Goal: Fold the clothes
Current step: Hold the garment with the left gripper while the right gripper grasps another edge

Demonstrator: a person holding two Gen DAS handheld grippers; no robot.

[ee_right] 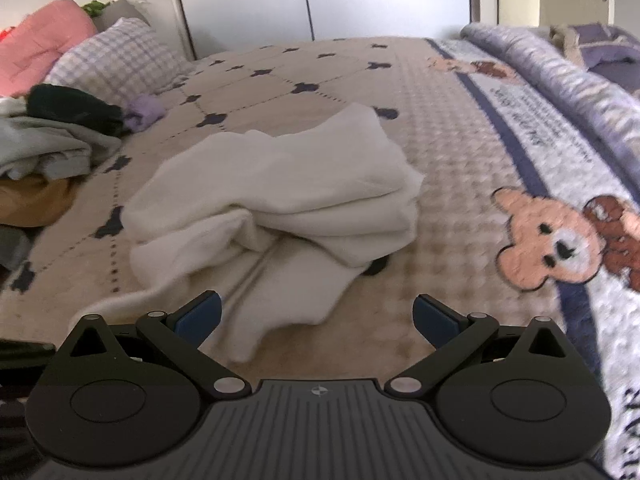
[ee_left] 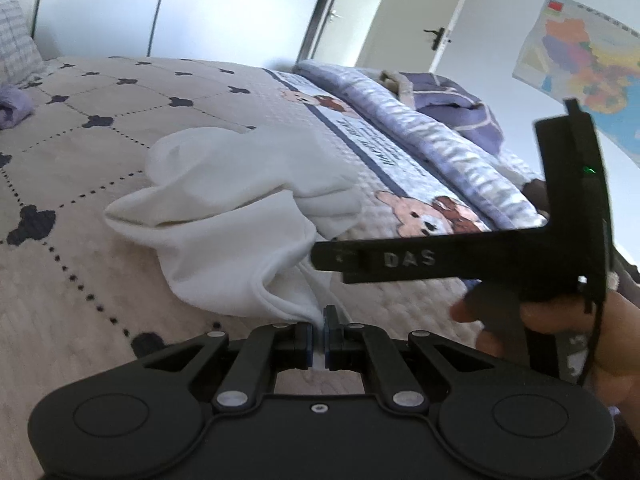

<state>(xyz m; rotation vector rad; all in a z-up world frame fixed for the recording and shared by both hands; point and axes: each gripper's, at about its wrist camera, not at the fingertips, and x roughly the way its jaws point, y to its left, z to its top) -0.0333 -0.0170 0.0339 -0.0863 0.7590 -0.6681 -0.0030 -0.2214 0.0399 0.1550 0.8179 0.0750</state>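
On the left we see a clothes pile point(ee_right: 44, 148) by the pillow point(ee_right: 112, 60). Mid-bed point(ee_right: 460, 152), the white garment point(ee_right: 276, 200) lies crumpled. Our left gripper point(ee_left: 319, 334) pinches its near edge, jaws closed on cloth. Our right gripper point(ee_right: 316, 316) hovers with jaws wide, seemingly just above the hem, though blur hinders.

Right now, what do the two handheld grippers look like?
Both are matte black, with linkage arms on silver pivot pins and blue finger pads. The left gripper has round side discs; the right gripper has a ribbed grey centre panel, and raised "DAS" lettering.
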